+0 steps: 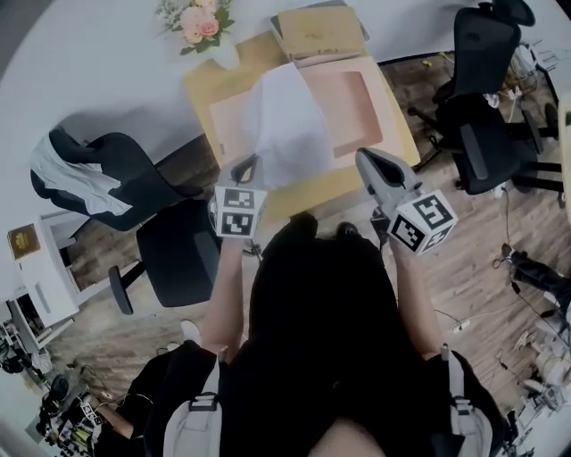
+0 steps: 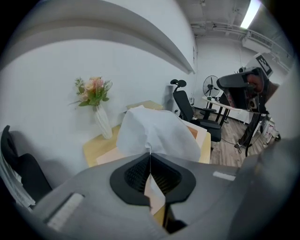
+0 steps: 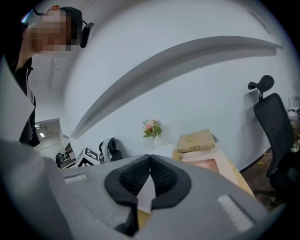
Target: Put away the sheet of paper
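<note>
The white sheet of paper [image 1: 290, 125] hangs lifted and draped over a pink flat mat [image 1: 357, 98] on the wooden table [image 1: 201, 89]. My left gripper [image 1: 245, 168] is shut on the sheet's near left edge. In the left gripper view the sheet [image 2: 154, 129] runs up out of the closed left gripper [image 2: 150, 154]. My right gripper [image 1: 364, 159] hovers just right of the sheet's near right edge. In its own view the right gripper [image 3: 150, 158] has its jaws together with nothing pinched, and a corner of the sheet [image 3: 163, 151] shows beyond them.
A tan book or box [image 1: 318, 33] lies at the table's far end, next to a vase of flowers [image 1: 201, 22]. One black office chair [image 1: 134, 187] stands left of the table and another [image 1: 486, 116] to the right. A white wall lies behind.
</note>
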